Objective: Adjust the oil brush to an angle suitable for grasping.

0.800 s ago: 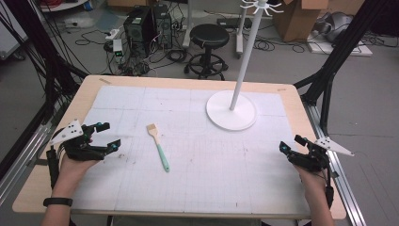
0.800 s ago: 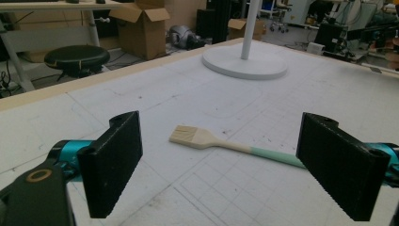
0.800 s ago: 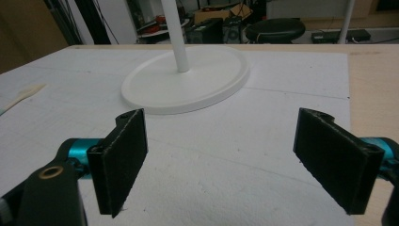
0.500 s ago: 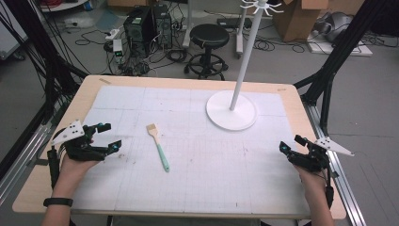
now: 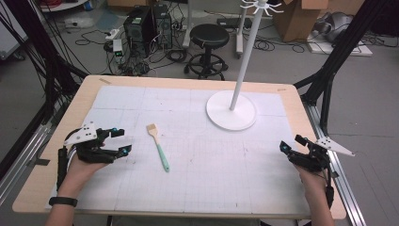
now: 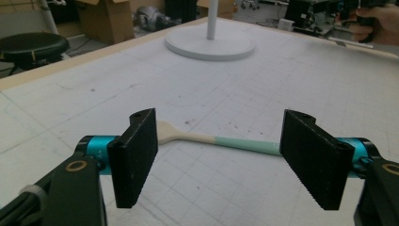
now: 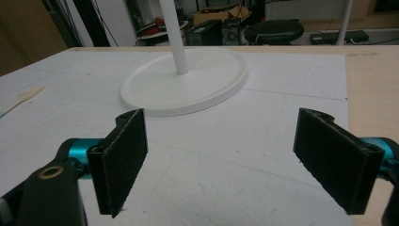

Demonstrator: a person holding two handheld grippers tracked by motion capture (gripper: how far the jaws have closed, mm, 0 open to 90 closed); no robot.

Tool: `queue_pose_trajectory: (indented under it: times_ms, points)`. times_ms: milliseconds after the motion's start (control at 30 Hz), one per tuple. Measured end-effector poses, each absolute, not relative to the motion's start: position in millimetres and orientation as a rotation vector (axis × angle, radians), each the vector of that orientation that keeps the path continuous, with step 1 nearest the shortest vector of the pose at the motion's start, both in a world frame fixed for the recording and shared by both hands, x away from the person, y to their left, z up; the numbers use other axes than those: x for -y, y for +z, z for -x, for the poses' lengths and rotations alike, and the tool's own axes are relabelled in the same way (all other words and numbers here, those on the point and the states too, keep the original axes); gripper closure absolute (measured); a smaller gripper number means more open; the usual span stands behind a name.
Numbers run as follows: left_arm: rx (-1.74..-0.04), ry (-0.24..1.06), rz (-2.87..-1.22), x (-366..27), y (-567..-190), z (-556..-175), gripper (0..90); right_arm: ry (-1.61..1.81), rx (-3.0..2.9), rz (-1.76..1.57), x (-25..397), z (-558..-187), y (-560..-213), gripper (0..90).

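We are looking at the brush (image 5: 158, 146) lying flat on the white grid mat (image 5: 211, 179), toward the left half of the bench (image 5: 37, 188), and it is the left gripper (image 5: 120, 141) that is sitting nearer to it, just off to its left side, with its fingers (image 6: 134, 155) standing wide apart and holding nothing. From the left gripper view we are seeing the brush crossing the gap between those fingers, farther out on the mat, its pale bristle end toward the left finger and its mint-green handle (image 6: 244, 146) running toward the right one, so the long axis is lying roughly across the opening and not along it. In the high view that same axis is running from the far end, where the bristles are, back toward the near edge of the bench, slightly slanted. We are judging that the gripper will need to travel forward and turn so its fingers close across the thin handle. The right gripper (image 5: 288, 149) is waiting well apart at the right edge, fingers (image 7: 120, 160) spread and empty too. The white coat stand (image 5: 231, 110) is standing toward the far right corner, well clear, and nothing is lying between the left gripper and the brush.
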State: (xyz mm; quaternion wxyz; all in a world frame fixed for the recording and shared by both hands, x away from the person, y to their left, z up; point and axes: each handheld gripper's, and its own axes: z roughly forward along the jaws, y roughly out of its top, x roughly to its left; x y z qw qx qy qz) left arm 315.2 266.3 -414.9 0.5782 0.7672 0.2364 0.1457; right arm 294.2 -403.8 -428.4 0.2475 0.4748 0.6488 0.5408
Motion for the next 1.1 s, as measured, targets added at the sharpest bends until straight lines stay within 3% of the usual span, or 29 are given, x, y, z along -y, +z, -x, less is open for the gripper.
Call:
queue_pose_trajectory:
  times_ms: [267,367,567,867,900,1100]
  points:
    - [-0.502,0.266,-1.933,-233.8,-425.0,-322.0,28.2,1.479,-1.770,-1.285,403.3,-294.7,-428.4,17.2]
    - [-0.495,0.248,-1.969,-228.3,-428.3,-322.6,34.2,1.478,-1.769,-1.281,403.5,-295.0,-428.5,17.2]
    - [-0.454,0.178,-2.028,-214.0,-436.7,-322.6,55.1,1.479,-1.766,-1.284,403.7,-295.1,-428.5,17.2]
    - [-0.417,0.144,-2.101,-193.9,-444.0,-322.5,73.9,1.486,-1.763,-1.286,403.8,-295.4,-428.5,17.2]
    - [-0.415,0.140,-2.113,-191.7,-444.4,-322.5,79.4,1.485,-1.766,-1.283,404.0,-295.5,-428.6,17.2]
    - [-0.389,0.131,-2.153,-180.6,-448.0,-324.2,86.6,1.482,-1.771,-1.284,403.2,-295.2,-428.5,17.2]
